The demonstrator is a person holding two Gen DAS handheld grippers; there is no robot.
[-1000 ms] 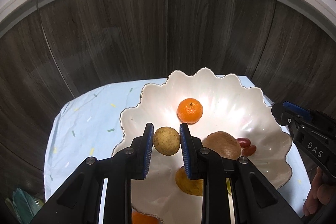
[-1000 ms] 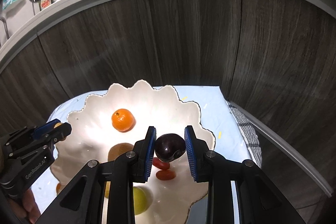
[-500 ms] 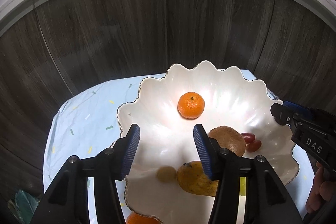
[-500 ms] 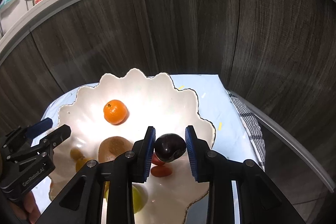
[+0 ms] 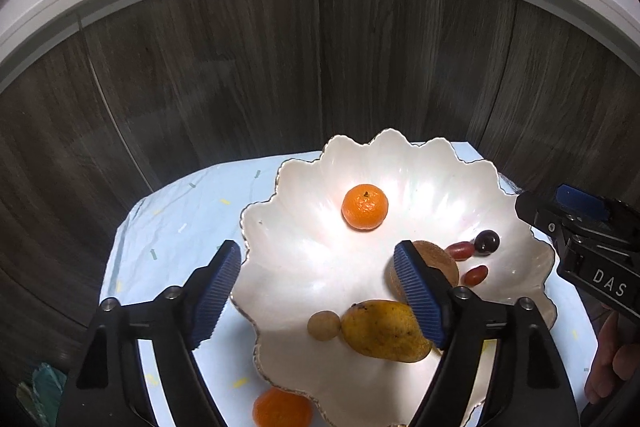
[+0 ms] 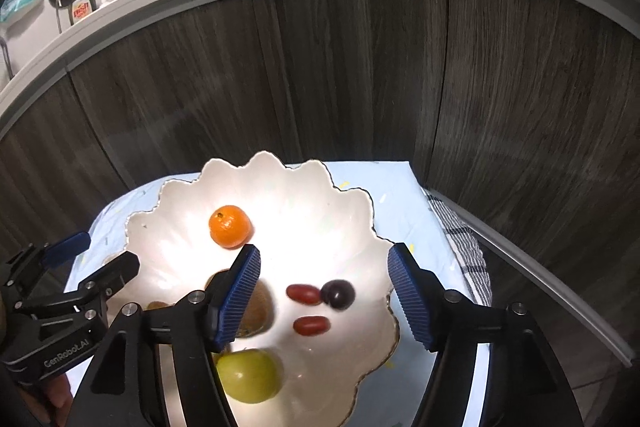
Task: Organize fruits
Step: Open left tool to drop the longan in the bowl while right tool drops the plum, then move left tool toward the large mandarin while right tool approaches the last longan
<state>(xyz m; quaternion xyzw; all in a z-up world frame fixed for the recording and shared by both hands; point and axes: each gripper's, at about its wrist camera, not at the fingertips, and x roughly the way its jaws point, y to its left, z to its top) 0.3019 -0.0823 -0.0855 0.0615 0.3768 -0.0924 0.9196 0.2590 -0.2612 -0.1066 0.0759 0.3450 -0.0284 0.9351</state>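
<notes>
A white scalloped bowl (image 5: 304, 267) (image 6: 340, 211) sits on a pale blue cloth. In it lie a mandarin (image 5: 365, 207) (image 6: 230, 226), a brown kiwi (image 5: 444, 259), a yellow mango (image 5: 380, 331), a small tan round fruit (image 5: 324, 325), two red oblong fruits (image 6: 304, 294) (image 6: 311, 325), a dark plum (image 6: 338, 294) (image 5: 487, 241) and a green apple (image 6: 248, 375). My left gripper (image 5: 318, 291) hangs over the bowl's left half, its jaws opening with nothing between them. My right gripper (image 6: 324, 293) hangs over the right half, jaws opening, the plum lying free in the bowl below them.
A second mandarin (image 5: 282, 409) lies on the blue cloth (image 5: 180, 227) outside the bowl's near rim. Dark wood cabinet doors stand close behind the table. A checked towel (image 6: 468, 259) hangs at the right edge. Kitchenware crowds the counter above.
Both grippers have opened. The left one let the small tan fruit drop into the bowl beside the mango. The right one released the dark plum, which now lies by the red fruits.
</notes>
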